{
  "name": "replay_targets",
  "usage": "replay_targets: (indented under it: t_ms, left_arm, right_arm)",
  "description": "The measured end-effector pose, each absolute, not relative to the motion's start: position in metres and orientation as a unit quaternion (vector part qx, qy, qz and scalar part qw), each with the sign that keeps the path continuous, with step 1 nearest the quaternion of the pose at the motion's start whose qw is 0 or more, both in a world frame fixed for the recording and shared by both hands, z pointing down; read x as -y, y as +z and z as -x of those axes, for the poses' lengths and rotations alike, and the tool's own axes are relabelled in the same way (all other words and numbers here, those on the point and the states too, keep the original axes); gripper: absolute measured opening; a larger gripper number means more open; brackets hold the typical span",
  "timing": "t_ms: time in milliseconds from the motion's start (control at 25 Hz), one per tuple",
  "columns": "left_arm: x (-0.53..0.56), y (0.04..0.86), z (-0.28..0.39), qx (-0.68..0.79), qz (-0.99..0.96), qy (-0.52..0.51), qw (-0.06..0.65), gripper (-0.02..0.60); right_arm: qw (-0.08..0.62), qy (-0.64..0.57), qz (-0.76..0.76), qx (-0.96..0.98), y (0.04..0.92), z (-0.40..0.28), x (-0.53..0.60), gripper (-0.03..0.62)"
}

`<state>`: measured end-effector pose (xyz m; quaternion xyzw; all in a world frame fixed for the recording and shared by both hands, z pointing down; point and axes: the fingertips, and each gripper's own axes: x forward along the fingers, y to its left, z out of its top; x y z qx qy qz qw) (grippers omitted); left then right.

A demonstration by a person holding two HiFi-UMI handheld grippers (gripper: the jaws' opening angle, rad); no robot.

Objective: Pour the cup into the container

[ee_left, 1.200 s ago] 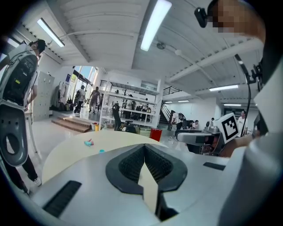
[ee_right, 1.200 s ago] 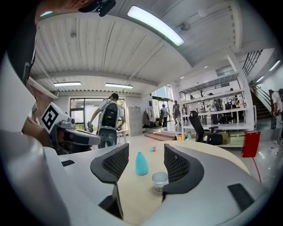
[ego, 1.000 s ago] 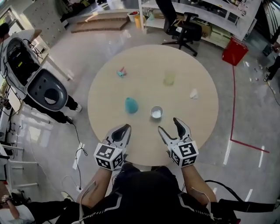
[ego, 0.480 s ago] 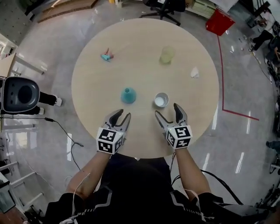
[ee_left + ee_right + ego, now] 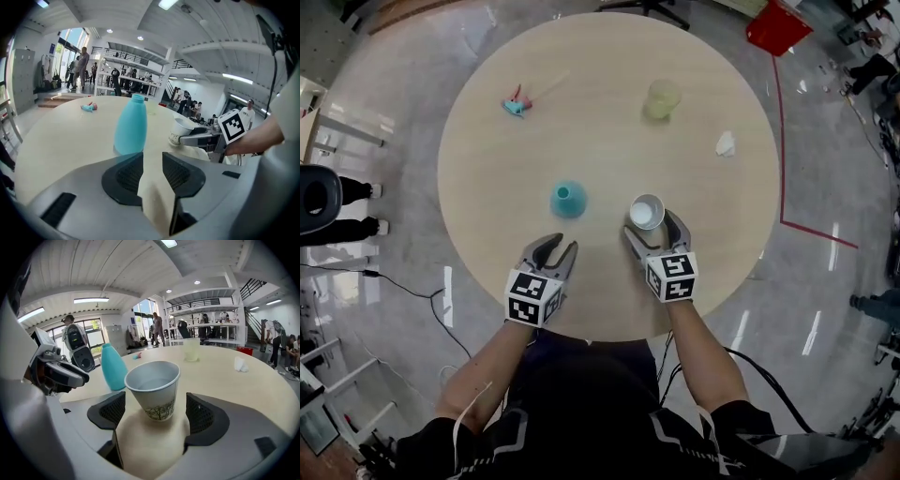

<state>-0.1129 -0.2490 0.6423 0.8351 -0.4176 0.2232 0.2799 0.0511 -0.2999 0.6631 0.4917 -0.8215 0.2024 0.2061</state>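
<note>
Seen from above, a white paper cup (image 5: pixel 646 212) stands upright just below the centre of a round wooden table (image 5: pixel 487 244). It sits between the jaws of the right claw (image 5: pixel 652 231), which have just been opening and stand wide, clear of its sides. Left of centre, the left claw (image 5: pixel 558 247) has also just been opening, its narrow gap empty, with an upright teal bottle (image 5: pixel 568 199) just ahead. The cup seems to hold clear liquid.
</note>
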Motion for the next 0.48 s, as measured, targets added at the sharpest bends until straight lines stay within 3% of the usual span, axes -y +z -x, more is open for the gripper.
replay_targets:
  t_ms: [480]
  left_arm:
    - [0.253,0.641,0.112,0.419,-0.835,0.232,0.271,0.117]
  right_arm:
    - [0.21,0.177,-0.491,0.827,0.67,-0.045,0.313,0.38]
